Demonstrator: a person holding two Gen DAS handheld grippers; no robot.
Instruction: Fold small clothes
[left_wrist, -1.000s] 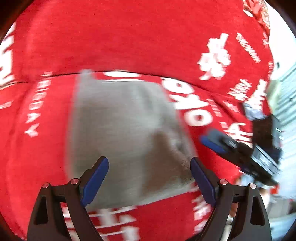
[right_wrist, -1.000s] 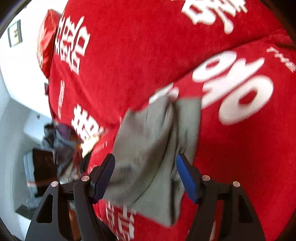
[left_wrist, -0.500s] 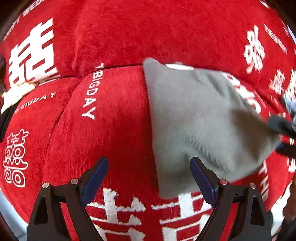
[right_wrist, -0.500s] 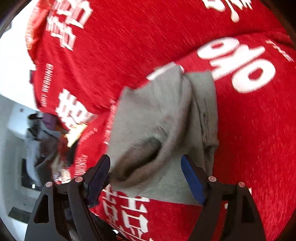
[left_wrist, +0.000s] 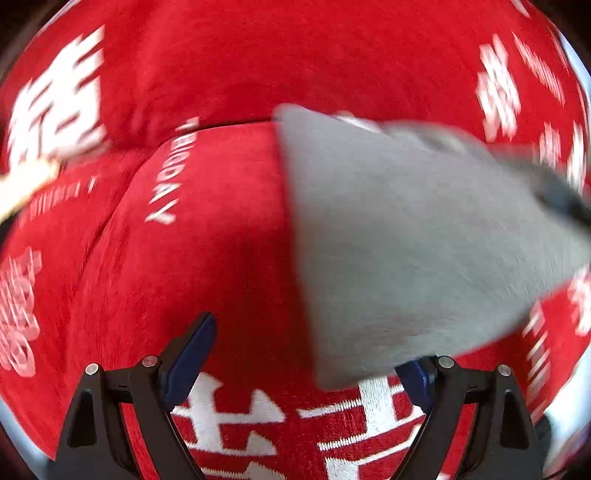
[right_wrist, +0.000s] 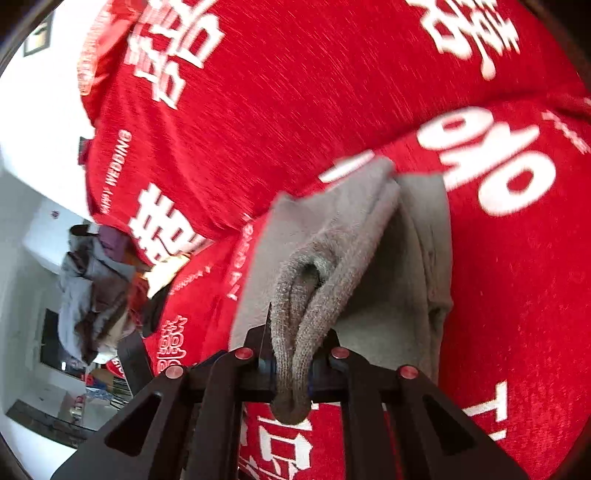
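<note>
A small grey garment (left_wrist: 406, 240) lies on a red sofa cover (left_wrist: 221, 258) printed with white characters. My left gripper (left_wrist: 303, 343) hovers open over its near left corner, and the cloth hides the right fingertip. In the right wrist view the grey garment (right_wrist: 388, 277) has one doubled edge lifted. My right gripper (right_wrist: 291, 362) is closing, its jaws pinched on that rolled edge, with the cloth bulging out between them. From the left wrist view the right gripper (left_wrist: 565, 199) is a dark blur at the garment's far right corner.
The red sofa cover (right_wrist: 295, 110) spans a back cushion and a seat with a seam between them. A heap of grey and dark clothes (right_wrist: 92, 288) lies off the sofa's left end. Beyond it are a white wall and dark furniture.
My right gripper's jaws went from wide apart around the grey garment to pinched on its doubled edge, which rose. In the left view the garment shifted rightward and nearer; its jaws stayed wide.
</note>
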